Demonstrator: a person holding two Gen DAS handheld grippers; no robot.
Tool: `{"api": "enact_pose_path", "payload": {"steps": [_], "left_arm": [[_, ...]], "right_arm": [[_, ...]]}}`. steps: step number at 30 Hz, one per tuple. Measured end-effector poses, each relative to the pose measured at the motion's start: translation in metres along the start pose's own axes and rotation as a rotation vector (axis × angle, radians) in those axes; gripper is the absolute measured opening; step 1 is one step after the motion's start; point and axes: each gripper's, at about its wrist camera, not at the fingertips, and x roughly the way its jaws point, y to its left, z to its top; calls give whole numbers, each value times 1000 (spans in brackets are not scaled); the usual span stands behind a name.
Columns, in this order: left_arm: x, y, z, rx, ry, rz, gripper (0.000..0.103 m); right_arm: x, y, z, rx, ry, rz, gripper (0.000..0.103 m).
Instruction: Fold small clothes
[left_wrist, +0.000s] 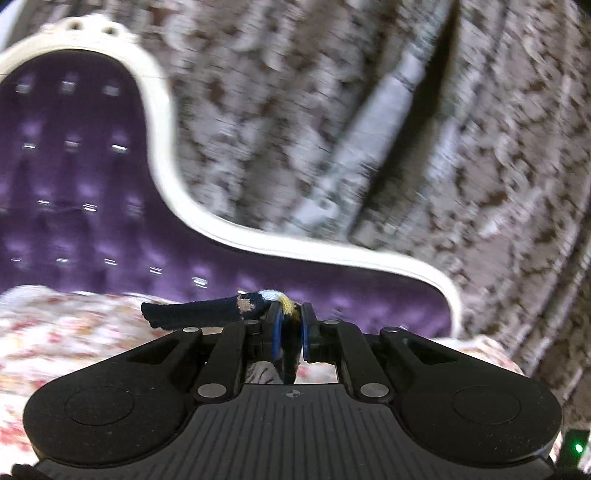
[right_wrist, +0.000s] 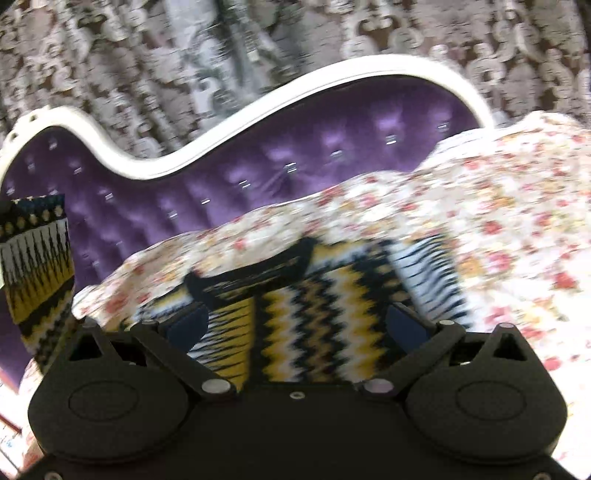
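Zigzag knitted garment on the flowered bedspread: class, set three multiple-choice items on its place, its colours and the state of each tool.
1. Where does the yellow, black and white zigzag knitted garment lie?
A on the flowered bedspread
B on the floor
C on a shelf

2. The tufted headboard is:
A green
B purple
C red

3. The left tool is:
A wide open
B out of view
C shut on the garment's dark edge

Key: A, flowered cloth surrounds it; B, purple padding in a white frame; C, blue pads pinch the knit, while the right tool gapes open.

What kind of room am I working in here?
Probably a bedroom: a purple tufted headboard with a white carved frame, a floral bedspread, and brown damask curtains behind.
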Motion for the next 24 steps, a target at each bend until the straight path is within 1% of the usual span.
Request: {"api": "enact_pose_path", "payload": {"steps": [3, 6, 12, 13, 14, 16, 18, 20, 21, 24], "left_arm": [[24, -31, -22, 15, 39, -42, 10], [54, -55, -51, 20, 96, -70, 10], [96, -82, -104, -18, 221, -108, 12], [100, -84, -111, -22, 237, -115, 14], [104, -86, -117, -21, 259, -124, 18], [110, -92, -126, -5, 307, -143, 45], [111, -101, -132, 38, 334, -175, 52], [105, -109, -133, 96, 340, -202, 60], [98, -112, -132, 128, 329, -208, 65], [74, -110, -125, 204, 244, -177, 68]], "right_arm": [[-5, -14, 5, 38, -10, -20, 102], [-7, -25, 10, 60, -17, -50, 102], [-6, -41, 17, 104, -26, -76, 102], [-6, -43, 18, 109, -27, -78, 102], [-6, -45, 19, 113, -28, -82, 102], [-5, -49, 20, 122, -29, -93, 102], [-5, -52, 21, 131, -30, -99, 103], [-5, -55, 22, 137, -32, -102, 103], [-6, -55, 22, 138, -34, -104, 103], [-5, -55, 21, 135, -32, -108, 103]]}}
